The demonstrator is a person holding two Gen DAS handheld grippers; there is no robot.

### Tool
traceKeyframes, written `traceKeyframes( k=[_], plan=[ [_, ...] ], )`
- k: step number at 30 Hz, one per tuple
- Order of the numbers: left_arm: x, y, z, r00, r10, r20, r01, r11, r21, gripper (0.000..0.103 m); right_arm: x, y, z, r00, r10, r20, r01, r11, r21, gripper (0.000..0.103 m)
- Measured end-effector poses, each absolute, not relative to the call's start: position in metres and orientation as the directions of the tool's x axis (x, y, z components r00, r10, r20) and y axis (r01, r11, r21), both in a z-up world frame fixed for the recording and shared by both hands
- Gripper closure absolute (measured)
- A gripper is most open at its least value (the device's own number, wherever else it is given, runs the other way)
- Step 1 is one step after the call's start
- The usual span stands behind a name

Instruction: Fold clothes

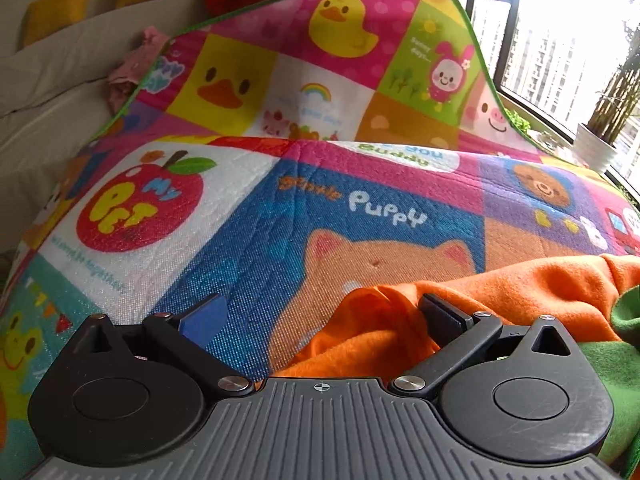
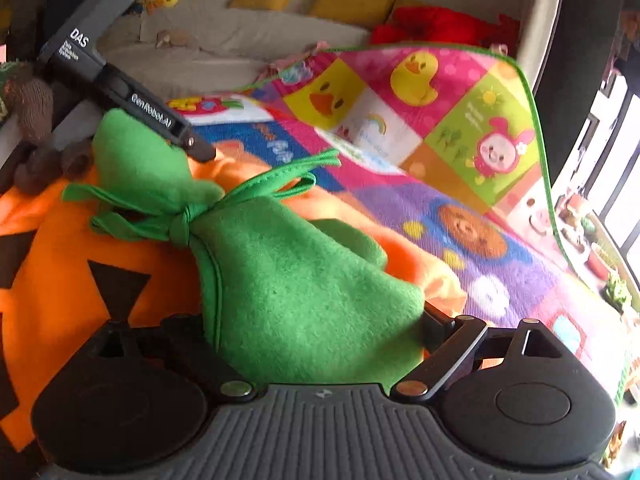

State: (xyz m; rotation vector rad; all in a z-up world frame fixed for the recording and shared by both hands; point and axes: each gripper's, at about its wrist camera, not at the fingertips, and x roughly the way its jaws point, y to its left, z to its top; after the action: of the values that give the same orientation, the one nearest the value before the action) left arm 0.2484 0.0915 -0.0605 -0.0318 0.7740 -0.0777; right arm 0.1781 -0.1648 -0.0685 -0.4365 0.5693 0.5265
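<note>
An orange fleece pumpkin costume point(image 2: 80, 264) with black face patches lies on a cartoon play mat point(image 1: 360, 208). Its green collar point(image 2: 288, 288), tied in a knot point(image 2: 180, 220), drapes between the wide-apart fingers of my right gripper point(image 2: 320, 332); the cloth hides the left finger and the pads do not press on it. In the left wrist view my left gripper point(image 1: 324, 316) stands open over the mat. A bunched orange edge point(image 1: 380, 332) of the costume lies against its right finger point(image 1: 444, 316). The left gripper's black handle point(image 2: 152, 116) shows at the costume's far left edge.
The mat's far end point(image 1: 332, 60) stands propped up against a beige sofa point(image 2: 224, 36) with yellow cushions point(image 2: 352, 2) and a red cloth point(image 2: 440, 26). A window and a white potted plant point(image 1: 596, 148) are on the right. A brown knitted sleeve point(image 2: 36, 108) shows at far left.
</note>
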Motion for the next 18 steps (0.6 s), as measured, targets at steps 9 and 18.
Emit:
traceKeyframes(
  k=[9, 18],
  plan=[
    [0.224, 0.111, -0.007, 0.796, -0.123, -0.593, 0.041, 0.988, -0.149, 0.0, 0.22, -0.139, -0.067, 0.734, 0.333, -0.593, -0.592, 0.741, -0.317, 0.013],
    [0.214, 0.055, -0.042, 0.706, -0.22, -0.673, 0.227, 0.971, -0.079, 0.0, 0.172, -0.176, -0.011, 0.658, 0.482, -0.579, -0.701, 0.672, -0.237, 0.005]
  ],
)
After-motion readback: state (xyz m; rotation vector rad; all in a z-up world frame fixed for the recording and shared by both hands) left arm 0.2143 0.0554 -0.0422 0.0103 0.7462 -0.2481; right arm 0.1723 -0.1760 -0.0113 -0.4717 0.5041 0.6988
